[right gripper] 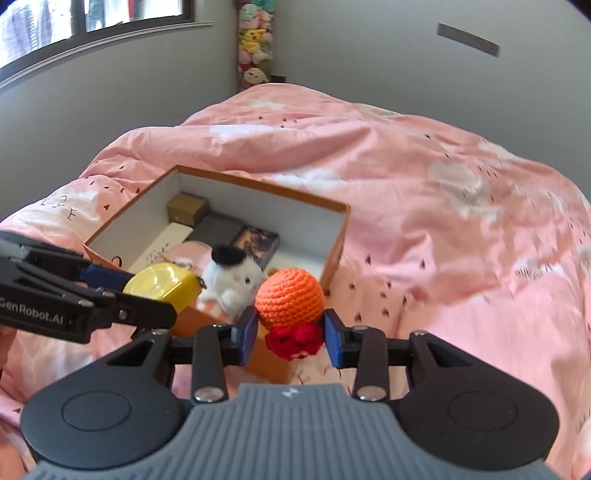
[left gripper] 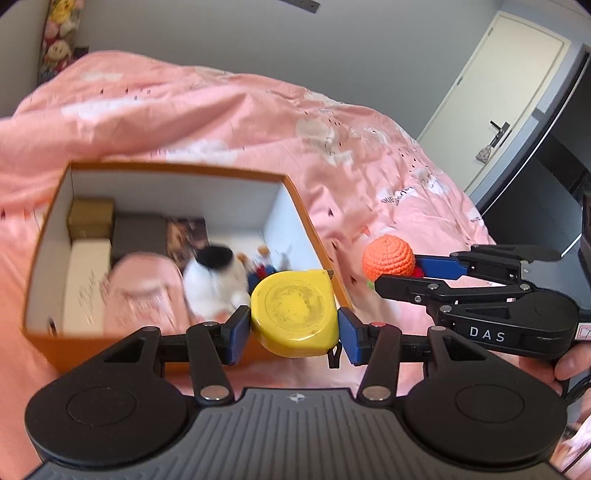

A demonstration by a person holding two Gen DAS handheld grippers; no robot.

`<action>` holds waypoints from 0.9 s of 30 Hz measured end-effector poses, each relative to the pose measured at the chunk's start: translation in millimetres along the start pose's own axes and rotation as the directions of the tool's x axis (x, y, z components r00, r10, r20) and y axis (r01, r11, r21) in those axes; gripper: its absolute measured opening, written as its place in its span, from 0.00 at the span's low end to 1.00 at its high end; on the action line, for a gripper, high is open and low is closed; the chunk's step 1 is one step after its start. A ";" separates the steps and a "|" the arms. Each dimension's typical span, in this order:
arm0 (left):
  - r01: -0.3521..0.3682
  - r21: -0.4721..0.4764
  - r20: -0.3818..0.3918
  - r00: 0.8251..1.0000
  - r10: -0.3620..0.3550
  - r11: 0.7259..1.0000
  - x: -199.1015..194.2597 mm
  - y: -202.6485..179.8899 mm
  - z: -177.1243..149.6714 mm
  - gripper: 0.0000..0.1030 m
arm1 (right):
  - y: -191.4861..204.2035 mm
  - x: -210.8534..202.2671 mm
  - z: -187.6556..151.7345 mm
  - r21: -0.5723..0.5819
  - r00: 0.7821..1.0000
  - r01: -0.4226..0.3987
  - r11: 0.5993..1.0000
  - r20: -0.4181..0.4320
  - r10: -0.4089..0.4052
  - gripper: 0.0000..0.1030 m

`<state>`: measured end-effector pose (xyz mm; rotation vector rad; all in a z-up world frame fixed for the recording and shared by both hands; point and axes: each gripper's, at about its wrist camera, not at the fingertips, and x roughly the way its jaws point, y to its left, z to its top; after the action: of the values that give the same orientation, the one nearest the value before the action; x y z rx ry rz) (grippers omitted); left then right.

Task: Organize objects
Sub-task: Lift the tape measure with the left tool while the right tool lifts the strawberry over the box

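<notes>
My left gripper [left gripper: 294, 330] is shut on a yellow tape measure [left gripper: 294, 313] and holds it over the near right corner of an open orange box [left gripper: 314, 225]. My right gripper [right gripper: 290, 331] is shut on an orange crocheted toy [right gripper: 290, 298] with red parts [right gripper: 293, 341], just outside the box's near right corner [right gripper: 338, 236]. The box holds a white plush with a black top [right gripper: 231, 275], a pink item [left gripper: 142, 291], a gold box [left gripper: 90, 218], a white box [left gripper: 83, 280], a grey box and a dark box. The tape measure [right gripper: 162, 284] and left gripper [right gripper: 110, 291] show at left in the right wrist view.
The box sits on a bed with a rumpled pink duvet [right gripper: 424, 206]. A column of plush toys [right gripper: 255, 44] stands in the far corner. A window [right gripper: 92, 18] is at upper left; a white door [left gripper: 495, 92] and a dark doorway are beyond the bed.
</notes>
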<state>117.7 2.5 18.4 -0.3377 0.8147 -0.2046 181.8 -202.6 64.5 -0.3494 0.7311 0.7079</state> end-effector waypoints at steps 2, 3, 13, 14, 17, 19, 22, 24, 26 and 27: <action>-0.013 0.020 0.000 1.000 0.013 1.000 7.8 4.8 11.8 0.56 | 1.8 9.1 10.4 -0.021 1.000 -0.004 1.000 -0.002 0.004 0.39; -0.019 0.025 0.000 1.000 0.019 1.000 13.0 7.9 17.9 0.56 | 3.1 14.0 15.8 -0.035 1.000 -0.004 0.999 -0.003 0.004 0.39; -0.021 0.121 -0.028 0.999 0.024 0.992 62.6 39.4 60.8 0.56 | 0.1 76.0 60.8 -0.181 0.999 0.031 0.983 -0.038 -0.038 0.39; -0.014 0.126 -0.033 0.999 0.019 0.992 66.4 43.0 64.6 0.56 | 0.2 81.9 63.4 -0.201 0.998 0.035 0.979 -0.042 -0.044 0.39; -0.015 0.135 -0.055 0.998 0.022 0.991 79.2 53.1 75.6 0.56 | -0.9 99.9 72.4 -0.251 0.997 0.034 0.967 -0.052 -0.049 0.39; -0.017 0.142 -0.064 0.998 0.026 0.990 87.6 58.0 81.1 0.56 | -1.4 112.1 77.0 -0.281 0.997 0.027 0.959 -0.064 -0.047 0.39; -0.018 0.154 -0.085 0.996 0.031 0.988 101.8 62.6 86.5 0.56 | 0.3 134.4 81.9 -0.330 0.994 0.011 0.944 -0.101 -0.047 0.39; -0.020 0.170 -0.103 0.994 0.038 0.985 111.6 64.6 88.2 0.56 | 4.1 148.3 82.5 -0.384 0.992 0.006 0.923 -0.114 -0.053 0.39; -0.021 0.177 -0.132 0.990 0.045 0.984 122.7 67.2 88.5 0.56 | 10.1 161.4 80.5 -0.456 0.991 -0.001 0.890 -0.121 -0.061 0.39; -0.027 0.179 -0.142 0.988 0.053 0.984 128.3 69.0 88.7 0.56 | 12.5 168.5 79.5 -0.486 0.990 -0.007 0.874 -0.129 -0.064 0.39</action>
<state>272.7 46.3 -37.4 -0.1404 0.9406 -0.2647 301.1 -74.2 0.1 -0.8792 0.6726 0.8426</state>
